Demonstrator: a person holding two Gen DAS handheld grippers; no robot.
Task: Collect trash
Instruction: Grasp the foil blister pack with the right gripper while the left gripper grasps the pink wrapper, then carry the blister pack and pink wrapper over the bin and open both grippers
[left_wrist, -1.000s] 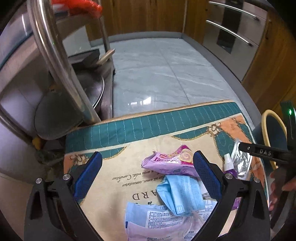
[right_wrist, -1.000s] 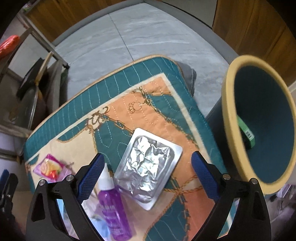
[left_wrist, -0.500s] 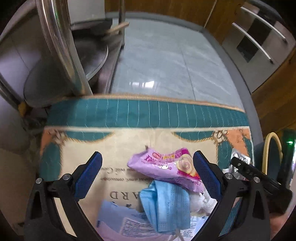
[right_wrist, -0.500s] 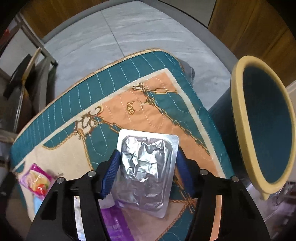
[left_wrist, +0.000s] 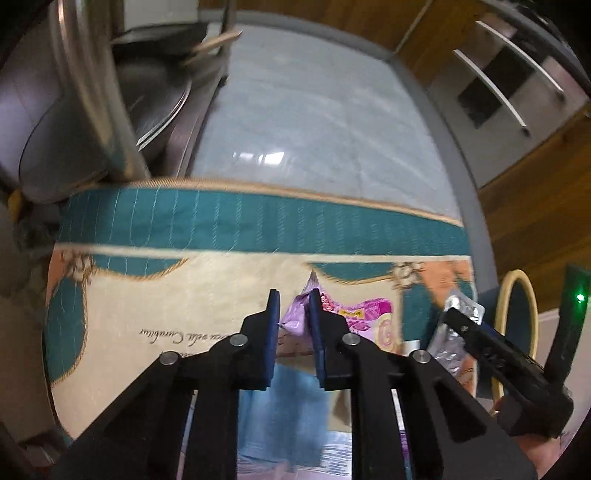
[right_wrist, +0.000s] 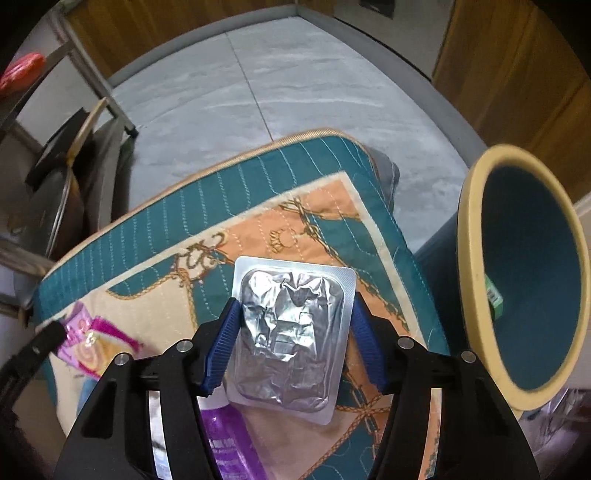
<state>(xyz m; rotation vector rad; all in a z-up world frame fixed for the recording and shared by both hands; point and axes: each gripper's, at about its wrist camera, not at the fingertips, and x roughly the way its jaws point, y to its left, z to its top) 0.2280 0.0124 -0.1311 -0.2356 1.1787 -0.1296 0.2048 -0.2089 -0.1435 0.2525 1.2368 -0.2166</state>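
Note:
A pink snack wrapper (left_wrist: 354, 317) lies on a teal and beige quilted cushion (left_wrist: 221, 221). My left gripper (left_wrist: 293, 314) points down at it. Its jaws are closing and its blue pads pinch the wrapper's bunched left end. In the right wrist view the same wrapper (right_wrist: 92, 343) shows at the lower left. My right gripper (right_wrist: 295, 304) is shut on a silver foil blister pack (right_wrist: 291, 332), with one pad on each long side. That pack (left_wrist: 454, 325) also appears at the right of the left wrist view.
A dark blue bin with a yellow rim (right_wrist: 469, 258) stands right of the cushion, a green item (right_wrist: 493, 295) inside. A purple bottle (right_wrist: 225, 435) and a blue face mask (left_wrist: 288, 398) lie on the cushion. A metal rack (left_wrist: 92, 92) stands at left; grey floor lies beyond.
The left gripper dropped toward the cushion and its wide jaws came together on the pink wrapper. The right jaws closed from open onto the foil blister pack.

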